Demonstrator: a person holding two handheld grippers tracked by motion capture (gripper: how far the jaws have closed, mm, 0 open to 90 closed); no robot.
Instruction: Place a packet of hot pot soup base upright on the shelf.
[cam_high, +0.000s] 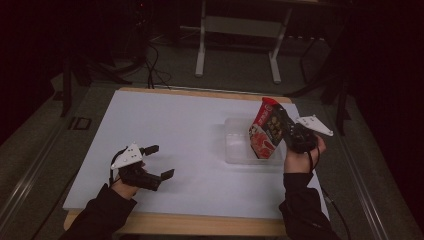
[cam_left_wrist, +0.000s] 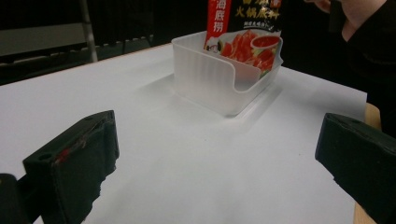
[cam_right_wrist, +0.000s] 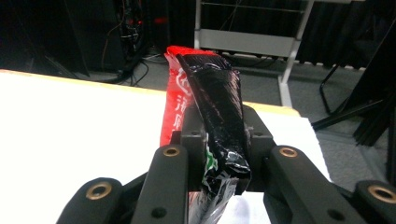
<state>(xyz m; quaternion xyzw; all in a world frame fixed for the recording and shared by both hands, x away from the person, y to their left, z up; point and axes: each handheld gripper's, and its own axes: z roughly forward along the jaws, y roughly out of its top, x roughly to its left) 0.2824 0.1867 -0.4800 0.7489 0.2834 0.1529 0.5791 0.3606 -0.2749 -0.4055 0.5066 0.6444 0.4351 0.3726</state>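
A red and black food packet (cam_high: 265, 130) with printed pictures stands upright in my right gripper (cam_high: 286, 131), which is shut on its edge. The packet's lower end sits inside a clear plastic bin (cam_high: 235, 147) at the table's right. In the right gripper view the packet (cam_right_wrist: 210, 107) runs away from me between the two jaws. The left gripper view has the bin (cam_left_wrist: 210, 79) ahead with the packet (cam_left_wrist: 243, 32) rising out of it. My left gripper (cam_high: 161, 161) rests open near the front left of the table, nothing between its fingers (cam_left_wrist: 74, 163).
The white table top (cam_high: 175, 130) has a wooden rim along its front and back. A metal stand (cam_high: 240, 30) and cables lie on the dark floor beyond the far edge. A sleeve (cam_left_wrist: 369, 51) shows at the right in the left gripper view.
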